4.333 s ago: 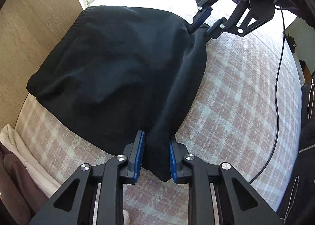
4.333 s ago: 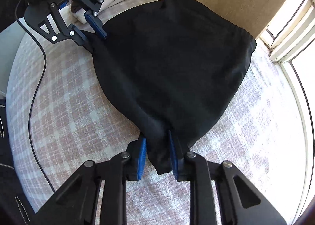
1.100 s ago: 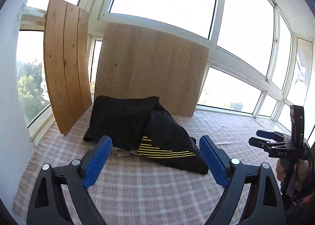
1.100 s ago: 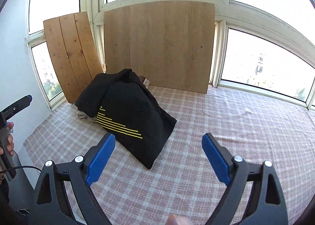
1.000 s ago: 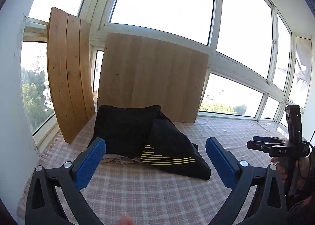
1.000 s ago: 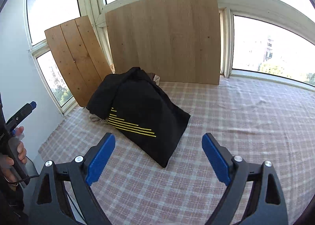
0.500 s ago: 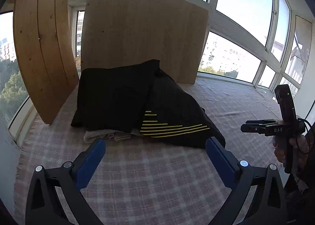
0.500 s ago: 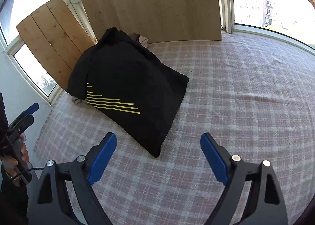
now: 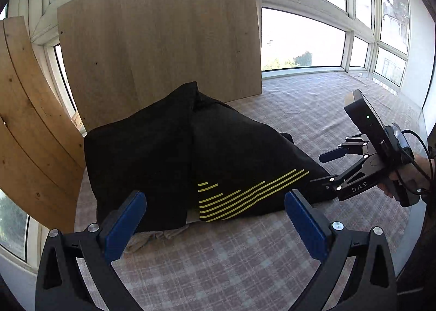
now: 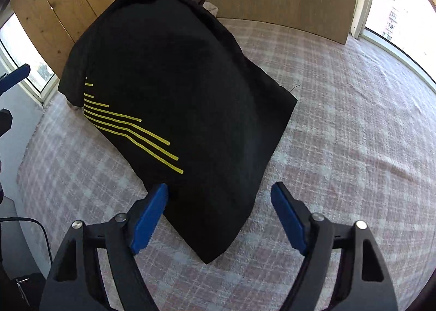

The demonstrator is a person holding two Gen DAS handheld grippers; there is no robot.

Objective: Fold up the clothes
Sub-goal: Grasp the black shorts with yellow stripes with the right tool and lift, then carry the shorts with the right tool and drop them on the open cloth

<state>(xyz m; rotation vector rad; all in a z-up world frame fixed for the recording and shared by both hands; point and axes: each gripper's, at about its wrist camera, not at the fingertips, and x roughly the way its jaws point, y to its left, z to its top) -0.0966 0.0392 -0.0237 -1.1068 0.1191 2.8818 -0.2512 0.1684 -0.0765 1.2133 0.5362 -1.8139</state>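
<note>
- Black garment [image 10: 174, 87] with yellow stripes [image 10: 128, 123], heaped on the checked cloth [image 10: 340, 147] covering the bench, far end resting up against a wooden board [image 9: 158, 46] in front of the windows.
- Draped over paler clothing [image 9: 155, 237], a beige edge peeking out beneath the near hem in the left wrist view.
- Nearest corner of the garment pointing toward the right tongs [image 10: 219, 218], lying between the two blue pads [image 10: 148, 218].
- Right tongs apart, jaws just narrowed from a wider spread; left pad at the fabric's edge, right pad clear of it over bare cloth, nothing pinched.
- Same right tongs [image 9: 324, 169] seen from the left wrist view, held in a hand [image 9: 408, 174] at the garment's right-hand corner, lower finger low against the fabric; actual contact impossible to tell.
- Left tongs [image 9: 215, 225] spread wide and empty, poised before the garment's near hem, striped panel between the pads.
- Second plank board [image 9: 30, 125] leaning at the left.
</note>
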